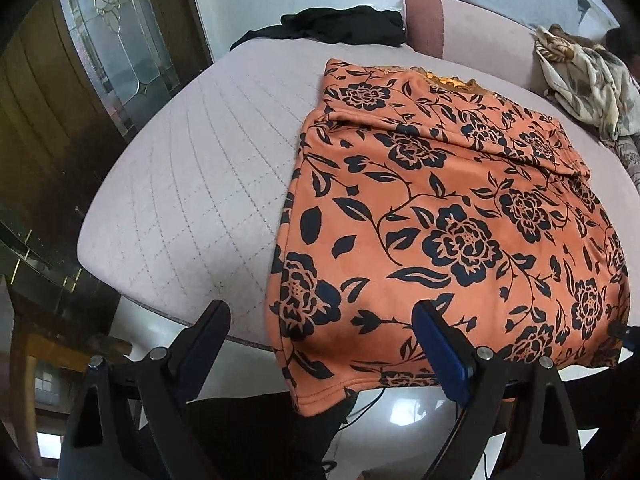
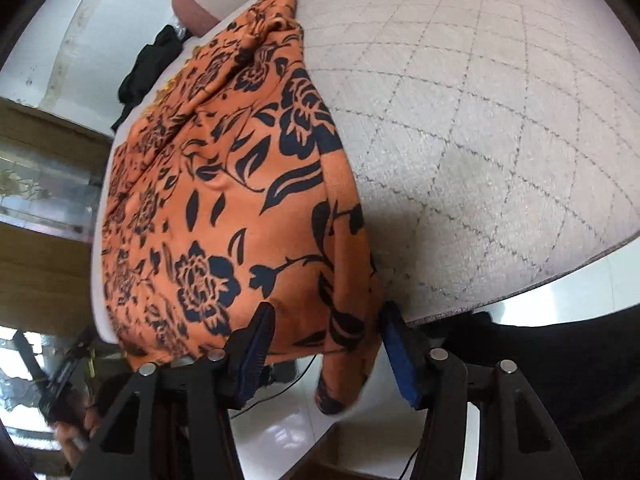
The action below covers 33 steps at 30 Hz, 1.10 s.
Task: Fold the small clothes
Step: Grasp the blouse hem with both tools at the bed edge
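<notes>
An orange garment with a black flower print (image 1: 440, 220) lies flat on a pale quilted cushion (image 1: 180, 180), its far part folded over. Its near hem hangs over the cushion's front edge. My left gripper (image 1: 322, 316) stands wide open above the garment's near left corner, and its pads do not touch the cloth. In the right wrist view the same garment (image 2: 224, 200) runs along the left side of the cushion (image 2: 500, 120). My right gripper (image 2: 328, 312) straddles the near right corner, which hangs down between its fingers. The jaws stand apart and I see no squeeze on the cloth.
A black garment (image 1: 332, 26) lies crumpled at the cushion's far edge. A beige patterned cloth (image 1: 580, 80) is heaped at the far right by a pink backrest (image 1: 472, 28). Glossy white floor (image 2: 280, 432) with a thin cable lies below the front edge.
</notes>
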### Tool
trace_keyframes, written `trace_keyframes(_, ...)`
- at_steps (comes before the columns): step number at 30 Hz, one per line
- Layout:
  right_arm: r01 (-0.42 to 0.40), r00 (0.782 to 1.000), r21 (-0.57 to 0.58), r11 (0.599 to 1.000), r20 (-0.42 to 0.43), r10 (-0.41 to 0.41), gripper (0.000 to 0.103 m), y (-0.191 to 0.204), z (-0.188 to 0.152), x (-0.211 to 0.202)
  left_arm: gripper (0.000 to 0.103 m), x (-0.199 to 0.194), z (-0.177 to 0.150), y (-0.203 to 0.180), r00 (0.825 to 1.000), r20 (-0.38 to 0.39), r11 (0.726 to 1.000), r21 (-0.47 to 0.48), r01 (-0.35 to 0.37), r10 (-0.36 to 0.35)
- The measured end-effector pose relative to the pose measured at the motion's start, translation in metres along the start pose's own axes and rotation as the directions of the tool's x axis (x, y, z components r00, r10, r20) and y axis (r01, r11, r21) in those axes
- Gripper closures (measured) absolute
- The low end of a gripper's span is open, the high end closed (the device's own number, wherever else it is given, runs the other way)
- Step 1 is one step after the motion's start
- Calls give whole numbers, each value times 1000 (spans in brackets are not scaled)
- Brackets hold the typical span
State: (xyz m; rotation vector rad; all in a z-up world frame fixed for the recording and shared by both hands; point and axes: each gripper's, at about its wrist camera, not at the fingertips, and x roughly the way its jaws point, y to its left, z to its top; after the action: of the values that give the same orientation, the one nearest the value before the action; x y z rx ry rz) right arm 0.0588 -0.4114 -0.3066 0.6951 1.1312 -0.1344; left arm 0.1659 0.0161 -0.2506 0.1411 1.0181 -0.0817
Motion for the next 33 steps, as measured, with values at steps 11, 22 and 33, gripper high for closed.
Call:
trace_keyframes(11,-26,1000,-8,1000,7,26,92,-12,1,-2,11,18,-15,42,983,-182,992,-124,-24,1)
trace_keyframes(22,-152,988,77,985,-11,153,92,-35,6,2,11,68,-45,59,924,-378,972,-231,-41,-51)
trace_keyframes(33,-143,990,69,987,-5,144,92,-31,3,3,37,89,-52,62,919,-369,954,-298,21,-136)
